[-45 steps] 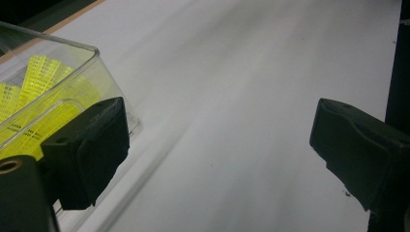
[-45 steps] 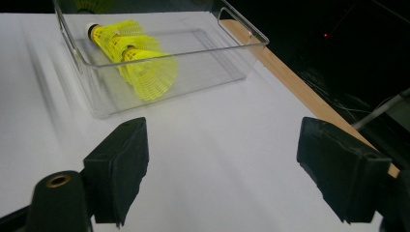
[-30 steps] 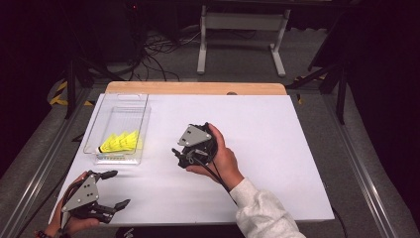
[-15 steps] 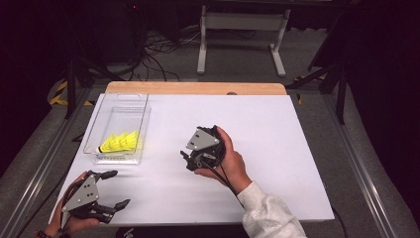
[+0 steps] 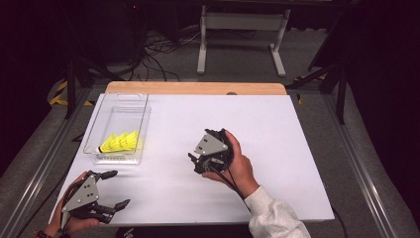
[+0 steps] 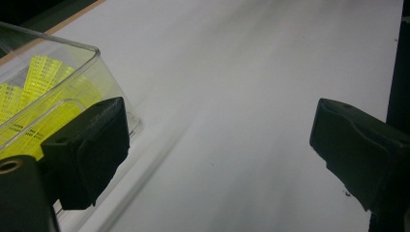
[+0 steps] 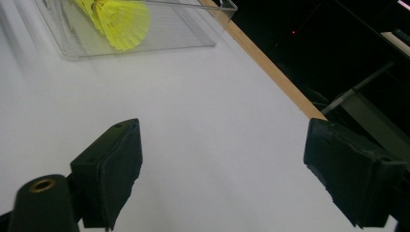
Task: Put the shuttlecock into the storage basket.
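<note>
A clear plastic tray [image 5: 130, 101] stands on the left of the white table and holds yellow shuttlecocks [image 5: 120, 143] at its near end. My left gripper [image 5: 118, 188] rests open at the near left corner, just short of the tray, with nothing between its jaws. In the left gripper view [image 6: 220, 140] the tray's corner [image 6: 72, 53] and the shuttlecocks [image 6: 34, 92] lie behind the left jaw. A hand holds my right gripper [image 5: 200, 145] open and empty over the table's middle. The right gripper view [image 7: 225, 164] faces the tray [image 7: 183, 29] and a shuttlecock [image 7: 123, 17] farther off.
The white table top [image 5: 277, 129] has a wooden strip [image 5: 198, 88] along its far edge. Metal rails run down both sides. Cables and a white metal stand [image 5: 237, 29] lie on the floor beyond the table.
The right gripper has shifted slightly to the right, away from the tray, and turned a little in the hand. The left gripper has stayed where it was.
</note>
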`<action>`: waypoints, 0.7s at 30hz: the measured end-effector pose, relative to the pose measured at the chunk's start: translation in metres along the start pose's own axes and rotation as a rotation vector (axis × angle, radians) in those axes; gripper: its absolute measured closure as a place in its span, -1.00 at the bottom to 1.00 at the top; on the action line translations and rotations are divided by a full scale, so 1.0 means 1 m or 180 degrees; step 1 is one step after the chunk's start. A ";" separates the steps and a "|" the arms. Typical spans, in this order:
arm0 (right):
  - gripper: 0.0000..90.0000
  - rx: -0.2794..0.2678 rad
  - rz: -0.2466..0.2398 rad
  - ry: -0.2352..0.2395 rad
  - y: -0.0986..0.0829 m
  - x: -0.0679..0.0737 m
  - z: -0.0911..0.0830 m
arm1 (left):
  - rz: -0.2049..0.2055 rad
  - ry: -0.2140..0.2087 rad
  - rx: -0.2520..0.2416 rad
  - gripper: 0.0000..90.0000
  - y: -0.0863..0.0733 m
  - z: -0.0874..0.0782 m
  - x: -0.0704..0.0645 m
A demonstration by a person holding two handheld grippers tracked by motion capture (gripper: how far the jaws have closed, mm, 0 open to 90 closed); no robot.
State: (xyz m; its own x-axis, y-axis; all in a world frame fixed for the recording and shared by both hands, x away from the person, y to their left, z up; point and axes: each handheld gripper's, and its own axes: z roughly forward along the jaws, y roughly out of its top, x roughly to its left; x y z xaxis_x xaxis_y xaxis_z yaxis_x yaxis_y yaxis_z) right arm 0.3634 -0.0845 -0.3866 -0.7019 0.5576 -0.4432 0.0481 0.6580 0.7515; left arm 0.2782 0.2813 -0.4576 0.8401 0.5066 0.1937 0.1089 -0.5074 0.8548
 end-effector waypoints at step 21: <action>-0.69 -0.0093 -0.0053 -0.0078 -0.022 -0.007 -0.023 | 0.0008 0.0003 -0.0010 -0.82 0.000 -0.001 -0.001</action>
State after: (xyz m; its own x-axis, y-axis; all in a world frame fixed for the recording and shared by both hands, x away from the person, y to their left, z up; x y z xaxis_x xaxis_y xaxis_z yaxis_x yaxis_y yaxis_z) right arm 0.3508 -0.1144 -0.3892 -0.6848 0.5590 -0.4675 0.0154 0.6524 0.7577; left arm 0.2775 0.2812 -0.4571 0.8399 0.5060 0.1962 0.1051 -0.5064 0.8559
